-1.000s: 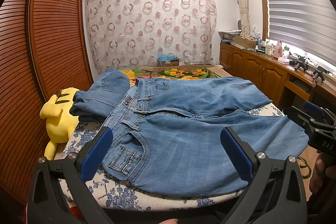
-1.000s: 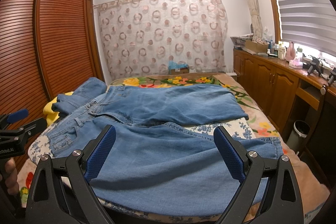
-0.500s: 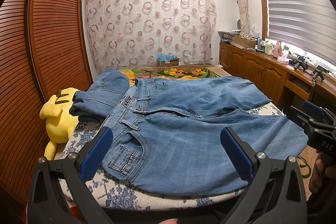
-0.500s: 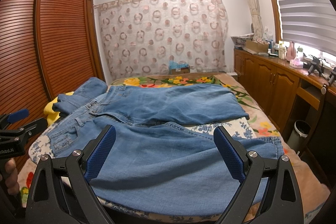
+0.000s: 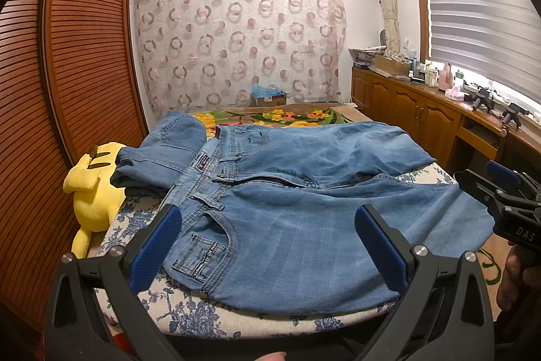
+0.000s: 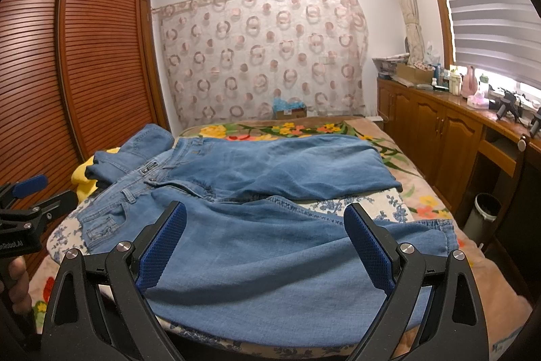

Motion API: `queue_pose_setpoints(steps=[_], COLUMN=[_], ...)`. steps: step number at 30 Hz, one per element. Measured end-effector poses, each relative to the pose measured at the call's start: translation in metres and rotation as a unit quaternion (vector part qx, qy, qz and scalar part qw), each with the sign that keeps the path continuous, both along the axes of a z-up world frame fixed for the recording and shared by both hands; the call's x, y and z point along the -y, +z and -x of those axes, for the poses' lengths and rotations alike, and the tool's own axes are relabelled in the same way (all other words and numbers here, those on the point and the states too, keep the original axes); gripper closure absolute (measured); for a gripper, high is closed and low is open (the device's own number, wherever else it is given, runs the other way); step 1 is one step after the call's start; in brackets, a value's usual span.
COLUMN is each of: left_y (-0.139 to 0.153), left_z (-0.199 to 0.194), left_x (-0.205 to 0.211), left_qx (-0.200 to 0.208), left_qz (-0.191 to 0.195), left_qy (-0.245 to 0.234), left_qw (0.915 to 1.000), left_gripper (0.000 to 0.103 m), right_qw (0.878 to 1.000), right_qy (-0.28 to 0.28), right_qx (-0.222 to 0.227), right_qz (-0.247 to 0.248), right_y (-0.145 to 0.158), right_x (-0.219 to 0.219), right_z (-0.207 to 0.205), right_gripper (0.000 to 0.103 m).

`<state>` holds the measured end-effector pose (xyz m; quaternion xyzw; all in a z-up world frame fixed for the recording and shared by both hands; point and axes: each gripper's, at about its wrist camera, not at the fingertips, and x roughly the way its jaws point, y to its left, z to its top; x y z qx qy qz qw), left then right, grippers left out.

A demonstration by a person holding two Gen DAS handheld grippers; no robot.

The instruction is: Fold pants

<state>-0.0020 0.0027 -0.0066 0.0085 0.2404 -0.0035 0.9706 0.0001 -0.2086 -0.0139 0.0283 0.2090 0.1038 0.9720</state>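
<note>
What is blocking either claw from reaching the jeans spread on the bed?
Nothing visible. Both the left claw and the right claw are open with the spread jeans directly ahead; the folded jeans pile and yellow plush sit off to the side.

Pants (image 5: 304, 219) — faded mid-blue denim, paler along the seams. Bed cover (image 5: 189, 310) was white with a blue floral print; blanket (image 6: 304, 129) beyond it brownish with yellow, orange and green flowers. Plush toy (image 5: 93, 192) was bright yellow with dark markings. Curtain (image 6: 260, 53) — sheer cream, pink-brown rings. Wardrobe doors (image 5: 88, 56) were reddish-brown, slatted. Gripper pads (image 6: 367, 246) were dark blue, textured.
</note>
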Motion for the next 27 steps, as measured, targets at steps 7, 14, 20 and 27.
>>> queue_pose_setpoints(steps=[7,14,20,27], left_y=[0.001,-0.013,-0.023,-0.032], left_z=[-0.009,-0.023,-0.033,-0.041], left_x=[0.001,-0.013,-0.029,-0.049], left_qx=[-0.027,-0.051,-0.068,-0.079], left_qz=[-0.002,0.003,0.004,0.000], left_qy=[-0.015,-0.013,-0.005,0.003], left_qw=[0.9995,0.9986,0.9977,0.9969], left_gripper=[0.000,0.000,0.000,0.000], right_qw=[1.000,1.000,0.999,0.997], right_qy=[0.008,0.012,-0.001,-0.017], right_qx=[-0.006,-0.019,-0.035,-0.057], right_qz=[0.003,0.018,0.029,0.042], right_y=[-0.010,-0.030,-0.031,-0.041], right_x=[-0.011,-0.015,0.016,0.045], right_z=[-0.007,-0.019,-0.020,-0.027], right_gripper=[0.007,0.007,0.007,0.008])
